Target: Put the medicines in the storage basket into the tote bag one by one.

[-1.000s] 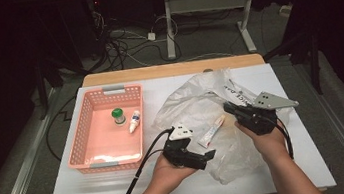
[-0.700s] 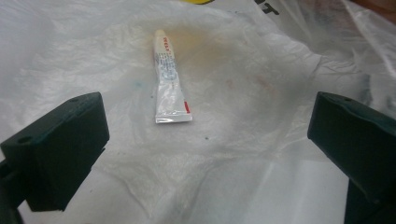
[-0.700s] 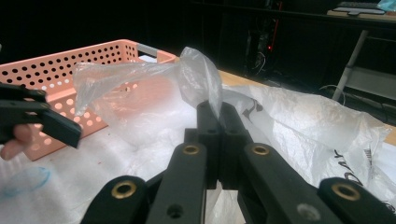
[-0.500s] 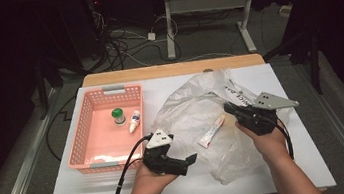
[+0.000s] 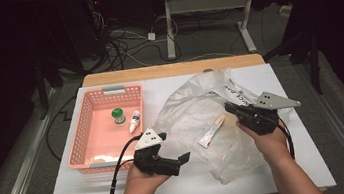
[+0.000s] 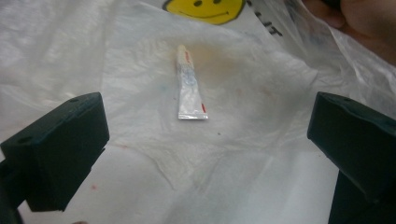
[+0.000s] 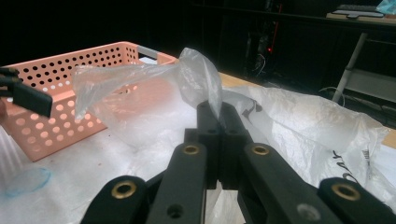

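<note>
Your right gripper [image 5: 232, 109] is clamped on a fold of the clear plastic bag [image 5: 197, 109], which lies spread over the middle of the white surface [image 5: 71, 191]. Your left gripper [image 5: 181, 160] hangs at the bag's near left edge, jaws wide with nothing between them. A small tube [image 5: 212, 132] lies on the bag between your grippers. The pink basket [image 5: 86, 133] stands to the left.
</note>
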A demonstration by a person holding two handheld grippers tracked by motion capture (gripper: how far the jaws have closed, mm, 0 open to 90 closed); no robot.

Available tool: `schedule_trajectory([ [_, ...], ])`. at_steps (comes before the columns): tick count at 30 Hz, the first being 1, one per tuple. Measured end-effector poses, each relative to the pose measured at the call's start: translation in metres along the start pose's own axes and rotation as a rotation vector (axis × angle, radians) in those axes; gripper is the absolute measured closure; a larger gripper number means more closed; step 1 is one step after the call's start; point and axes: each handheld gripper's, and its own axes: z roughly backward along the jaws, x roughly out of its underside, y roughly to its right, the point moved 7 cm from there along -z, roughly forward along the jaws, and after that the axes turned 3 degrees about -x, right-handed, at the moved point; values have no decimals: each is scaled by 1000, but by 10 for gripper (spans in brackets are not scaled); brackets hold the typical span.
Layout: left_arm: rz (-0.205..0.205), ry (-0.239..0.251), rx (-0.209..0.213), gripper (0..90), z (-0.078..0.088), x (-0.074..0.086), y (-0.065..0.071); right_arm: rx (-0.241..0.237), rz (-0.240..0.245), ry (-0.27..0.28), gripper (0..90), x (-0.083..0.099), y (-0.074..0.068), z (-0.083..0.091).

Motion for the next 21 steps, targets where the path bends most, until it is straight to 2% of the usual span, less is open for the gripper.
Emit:
schedule_trajectory([
  [6, 16, 11, -52, 0, 15, -4, -18, -4, 7, -3, 900, 0, -1, 0],
  [9, 20, 15, -92, 0, 23, -5, -29, -4, 10, 0, 900, -1, -1, 0],
  [13, 17, -4, -154, 0, 33, -3, -45, -3, 6, 0, 900, -1, -1, 1],
  [21, 44, -11, -225, 0, 51, 0, -72, -5, 4, 0, 900, -1, -1, 1],
])
